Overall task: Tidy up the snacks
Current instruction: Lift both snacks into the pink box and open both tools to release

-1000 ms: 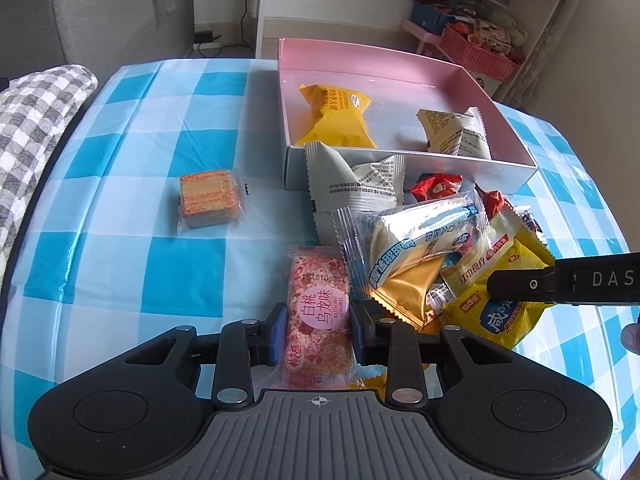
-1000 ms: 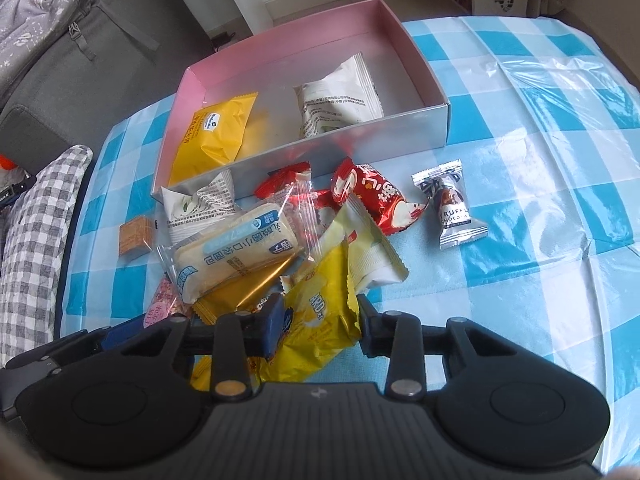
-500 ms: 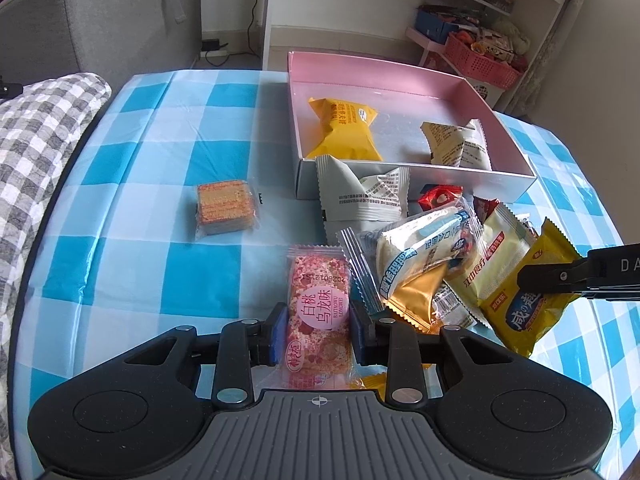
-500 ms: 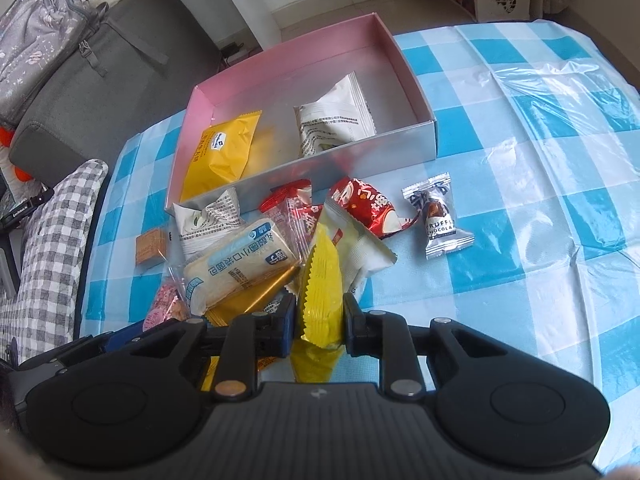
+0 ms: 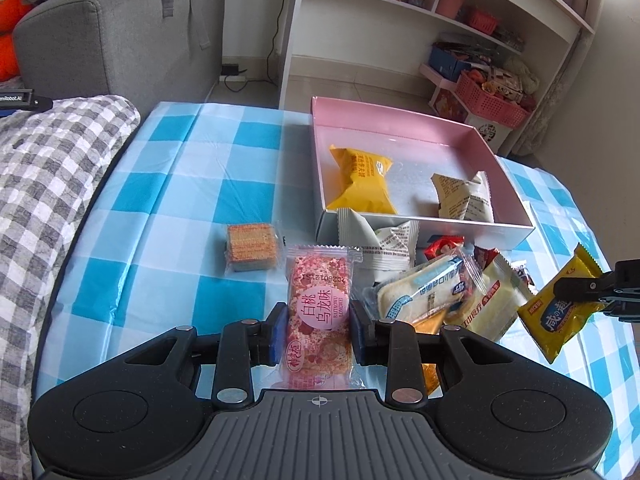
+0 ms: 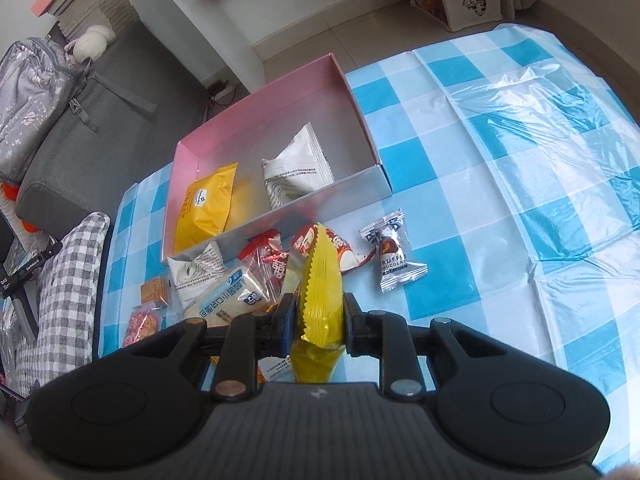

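My left gripper [image 5: 319,326] is shut on a pink snack bar packet [image 5: 319,312], held lengthwise just above the blue-checked table. My right gripper [image 6: 320,316] is shut on a yellow snack packet [image 6: 322,288], which stands on edge between the pads. In the left wrist view that gripper [image 5: 588,292] enters from the right, with the yellow packet [image 5: 560,316] hanging clear of the pile. Beyond both lies the pink box [image 5: 400,110], holding a yellow packet [image 5: 362,178] and a pale printed packet [image 5: 460,196].
In front of the box lies a pile: a white packet [image 5: 380,240], wrapped bread [image 5: 424,292], and red sweets [image 6: 268,258]. A wafer block [image 5: 251,246] sits to the left, a truffle chocolate [image 6: 394,254] to the right. A checked cushion [image 5: 48,184] borders the table's left edge.
The right gripper closed on the yellow packet and lifted it out of the pile. The left gripper rose with the pink packet, so both views now sit higher above the table.
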